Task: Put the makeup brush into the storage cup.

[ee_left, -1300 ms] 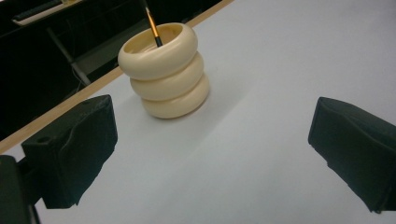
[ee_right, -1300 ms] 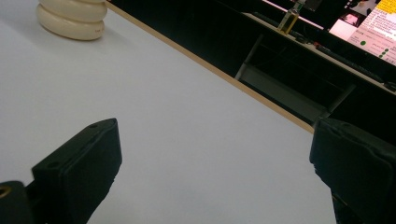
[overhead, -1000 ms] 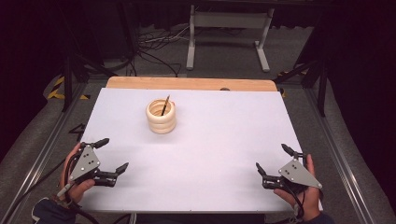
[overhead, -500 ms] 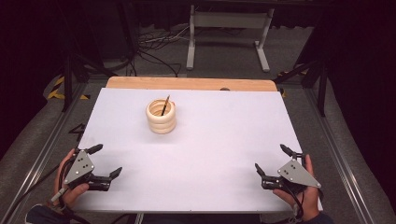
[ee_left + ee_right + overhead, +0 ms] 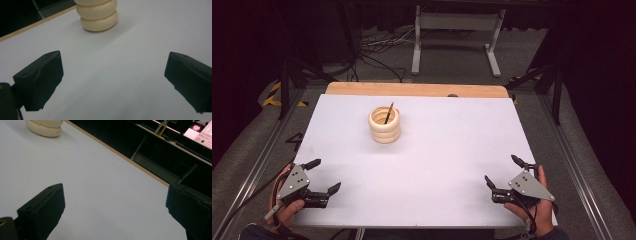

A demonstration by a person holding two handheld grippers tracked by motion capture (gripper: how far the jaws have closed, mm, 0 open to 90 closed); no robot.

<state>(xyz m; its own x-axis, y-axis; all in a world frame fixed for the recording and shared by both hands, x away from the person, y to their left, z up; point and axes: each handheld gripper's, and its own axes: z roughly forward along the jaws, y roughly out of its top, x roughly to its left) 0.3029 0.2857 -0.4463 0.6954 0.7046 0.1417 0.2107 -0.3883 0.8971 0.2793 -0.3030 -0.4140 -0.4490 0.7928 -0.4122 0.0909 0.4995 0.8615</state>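
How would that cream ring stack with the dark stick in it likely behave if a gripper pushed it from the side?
The ring stack looks like three separate rounded rings, so a side push might shear the upper ones off. Its base seems wide for its height, so it would probably slide across the smooth white table before tipping. The leaning dark stick looks loose and may shift or topple.

A stack of three cream-coloured, rounded wooden rings (image 5: 385, 125) is standing upright on the white table top, toward its far left part. The rings are sitting squarely one on another, forming a short ribbed tube. A thin dark stick (image 5: 388, 113) is leaning inside the stack's central hole, its upper end tilting to the right and poking just above the top ring.
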